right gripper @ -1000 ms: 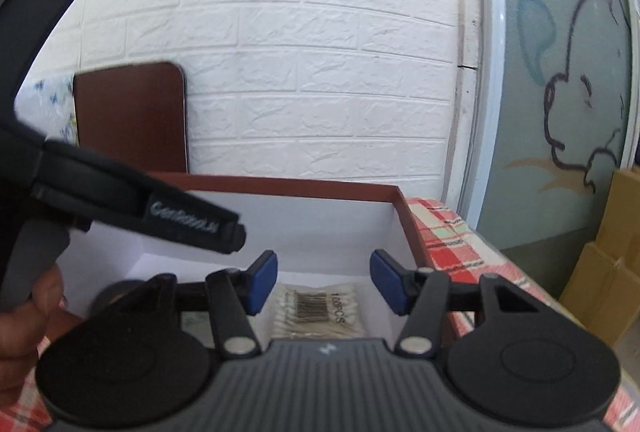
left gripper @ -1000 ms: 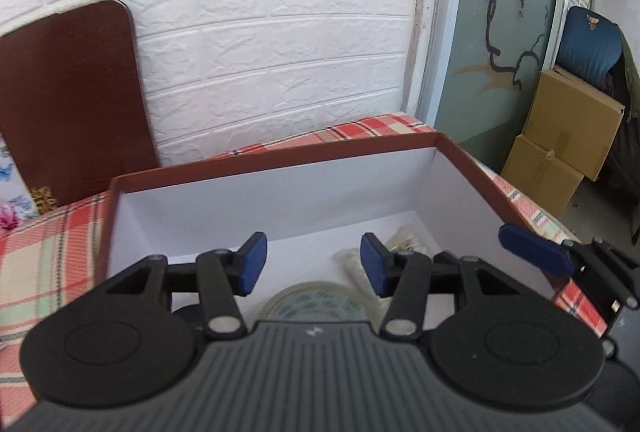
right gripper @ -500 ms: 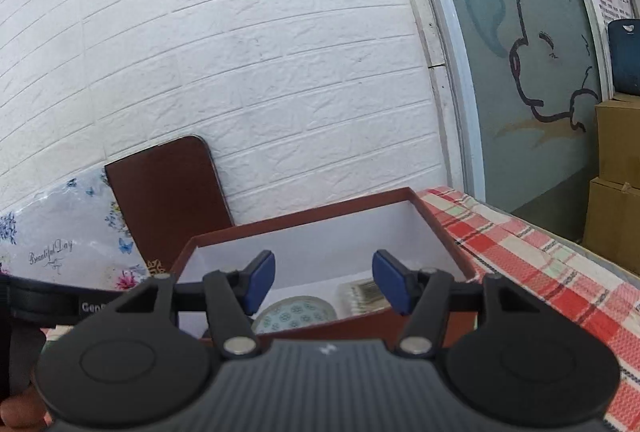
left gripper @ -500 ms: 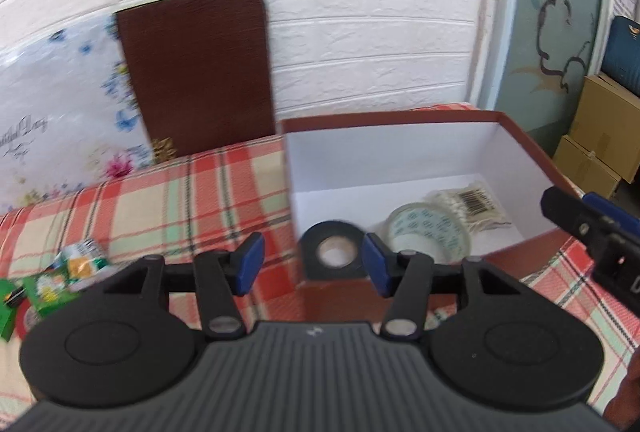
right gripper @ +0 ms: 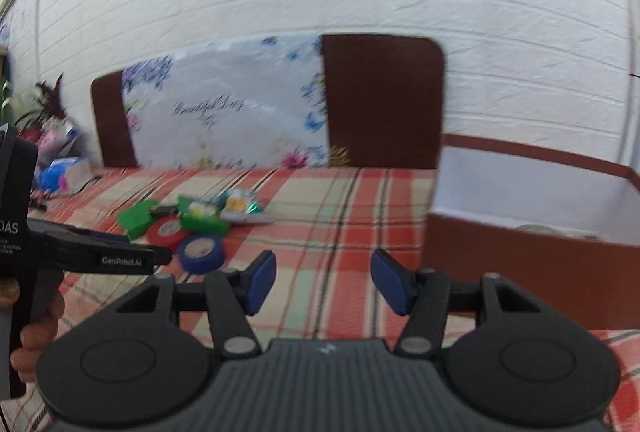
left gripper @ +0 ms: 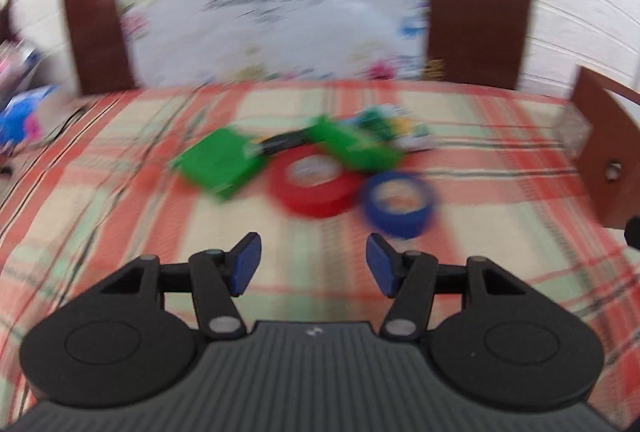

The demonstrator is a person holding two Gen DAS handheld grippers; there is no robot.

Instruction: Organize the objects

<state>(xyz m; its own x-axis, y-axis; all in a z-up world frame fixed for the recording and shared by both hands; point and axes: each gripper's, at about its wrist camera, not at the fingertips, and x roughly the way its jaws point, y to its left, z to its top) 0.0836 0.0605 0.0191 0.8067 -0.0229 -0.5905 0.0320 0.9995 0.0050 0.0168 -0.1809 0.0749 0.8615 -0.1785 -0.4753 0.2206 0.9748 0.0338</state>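
Observation:
A pile lies on the plaid tablecloth: a red tape roll point(left gripper: 311, 180), a blue tape roll point(left gripper: 398, 202), two green packets point(left gripper: 218, 162) and small colourful packets point(left gripper: 394, 130). My left gripper point(left gripper: 313, 268) is open and empty, a short way in front of the blue roll. My right gripper point(right gripper: 323, 282) is open and empty above the cloth. In the right wrist view the pile point(right gripper: 192, 228) lies to the left, and the brown box point(right gripper: 532, 256) with white inside stands at the right. The left view is blurred.
A flowered white board point(right gripper: 224, 120) and brown boards point(right gripper: 382, 100) lean on the white brick wall behind the table. Bags and a plant point(right gripper: 52, 140) sit at the far left. The left hand-held gripper body point(right gripper: 60, 256) shows at the left.
Both grippers have swung left, away from the box. The left one now faces the pile of tape rolls and packets; the box has slid to the right edge of both views.

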